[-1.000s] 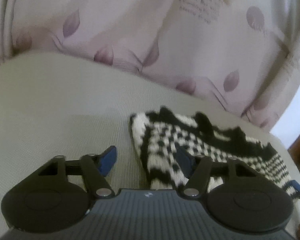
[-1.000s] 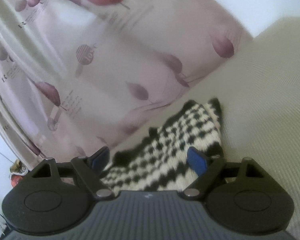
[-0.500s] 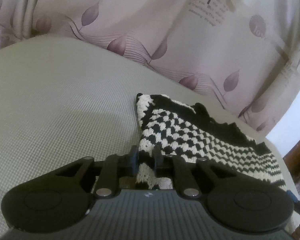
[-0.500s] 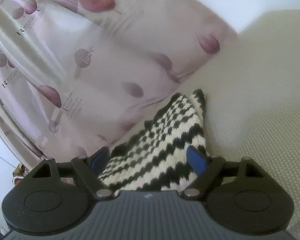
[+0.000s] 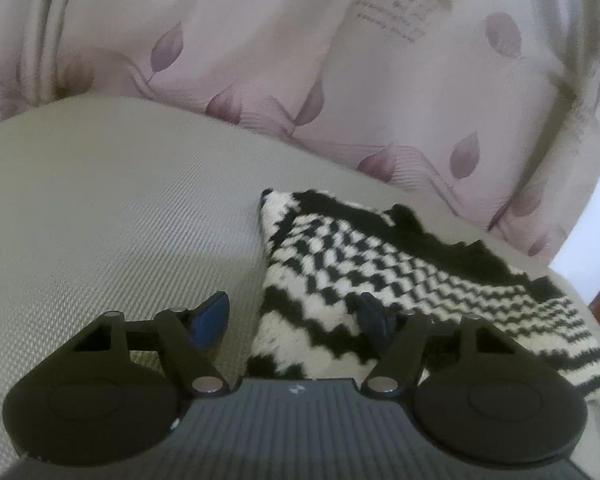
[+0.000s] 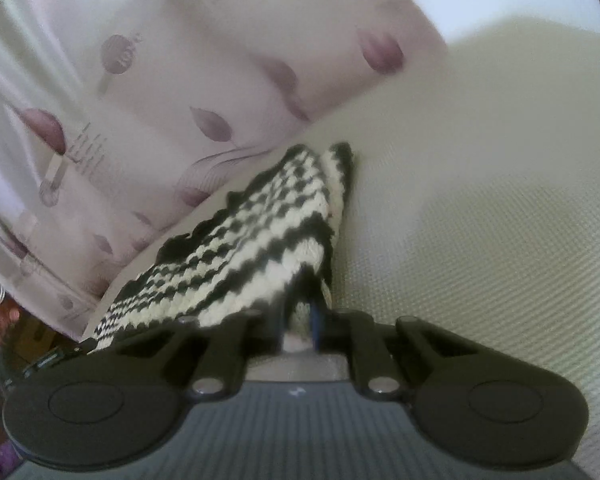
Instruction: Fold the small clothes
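Observation:
A small black-and-white zigzag knitted garment [image 5: 380,264] lies on a beige textured cushion [image 5: 100,220]. My left gripper [image 5: 292,316] is open, its blue pads spread over the garment's near left corner, which lies between them. In the right wrist view the same garment [image 6: 260,240] stretches away to the left. My right gripper [image 6: 298,322] is shut on the garment's near corner, and the cloth rises up into the pinched pads.
A pale curtain with purple leaf print [image 5: 340,80] hangs right behind the cushion and also shows in the right wrist view [image 6: 140,100]. Dark furniture and clutter [image 6: 4,320] sit past the cushion's left edge. Bare cushion [image 6: 480,240] spreads to the right.
My left gripper shut on the garment's corner half a second ago and has opened again. My right gripper has shut on its corner of the garment.

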A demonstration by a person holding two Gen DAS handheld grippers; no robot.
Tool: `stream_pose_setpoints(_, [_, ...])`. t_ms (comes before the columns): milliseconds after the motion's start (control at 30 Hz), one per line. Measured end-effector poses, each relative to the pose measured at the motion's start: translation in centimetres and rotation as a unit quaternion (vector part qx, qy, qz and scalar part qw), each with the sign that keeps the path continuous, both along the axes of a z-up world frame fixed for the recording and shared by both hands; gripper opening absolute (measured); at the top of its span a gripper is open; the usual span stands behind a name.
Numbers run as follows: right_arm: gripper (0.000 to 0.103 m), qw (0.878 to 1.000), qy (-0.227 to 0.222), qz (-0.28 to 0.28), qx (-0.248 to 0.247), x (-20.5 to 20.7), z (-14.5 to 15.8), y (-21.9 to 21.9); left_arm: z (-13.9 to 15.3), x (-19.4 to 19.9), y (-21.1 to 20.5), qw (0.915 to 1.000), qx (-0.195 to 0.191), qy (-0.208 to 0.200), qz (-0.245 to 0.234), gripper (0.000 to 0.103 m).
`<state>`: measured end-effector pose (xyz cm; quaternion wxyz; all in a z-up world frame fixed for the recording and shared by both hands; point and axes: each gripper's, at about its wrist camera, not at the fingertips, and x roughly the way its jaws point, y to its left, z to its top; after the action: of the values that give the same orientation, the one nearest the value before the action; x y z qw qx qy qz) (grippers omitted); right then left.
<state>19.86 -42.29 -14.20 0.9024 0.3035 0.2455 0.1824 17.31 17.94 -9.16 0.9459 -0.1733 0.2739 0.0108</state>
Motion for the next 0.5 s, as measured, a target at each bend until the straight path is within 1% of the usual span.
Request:
stream_pose_setpoints(33, [0.011,1.000,-0.001,0.000,-0.014,-0.4,0.2,-0.3,0.0,-0.1,0.2,1.0000,-0.004,-0.003,0.002,0.068])
stream_pose_setpoints(133, [0.011,0.998,0.016,0.010,-0.053,-1.4,0.2,-1.5,0.0,0.2,-0.1,0.9999,0.011,-0.001,0.001,0.068])
stream_pose_setpoints(167, [0.011,0.998,0.019,0.015,-0.059,-1.7,-0.1,-1.9,0.0,0.2,-0.2,0.9999,0.015,-0.002,0.000,0.068])
stream_pose_setpoints(233, [0.011,0.998,0.023,0.021,-0.047,-1.7,-0.1,-2.5,-0.1,0.2,-0.3,0.9998,0.019,-0.001,0.000,0.070])
stream_pose_setpoints(300, [0.013,0.998,0.021,0.022,-0.051,-1.5,0.4,-2.3,-0.1,0.0,-0.1,0.9999,0.013,-0.004,0.001,0.071])
stream_pose_setpoints(333, [0.014,0.999,0.021,0.021,-0.044,-1.5,0.6,-2.3,-0.2,0.0,0.1,1.0000,0.008,-0.005,0.003,0.072])
stream_pose_setpoints(367, [0.016,0.999,0.019,0.020,-0.039,-1.5,0.9,-2.2,-0.2,-0.1,0.3,1.0000,0.002,-0.006,0.005,0.073])
stream_pose_setpoints(400, [0.020,0.999,0.016,0.010,-0.044,-1.6,1.4,-2.0,-0.2,-0.2,0.4,0.9999,-0.002,-0.008,0.008,0.073])
stream_pose_setpoints(433, [0.030,0.999,0.010,-0.008,-0.053,-1.9,1.9,-1.9,-0.2,-0.2,0.4,0.9999,-0.004,-0.009,0.011,0.075])
stream_pose_setpoints(467, [0.035,0.998,-0.003,-0.024,-0.059,-2.3,2.5,-1.7,-0.2,-0.3,0.4,0.9999,-0.004,-0.010,0.012,0.077])
stream_pose_setpoints(500, [0.035,0.997,-0.027,-0.037,-0.062,-2.9,3.4,-1.3,-0.2,-0.3,0.4,0.9999,-0.003,-0.010,0.012,0.078])
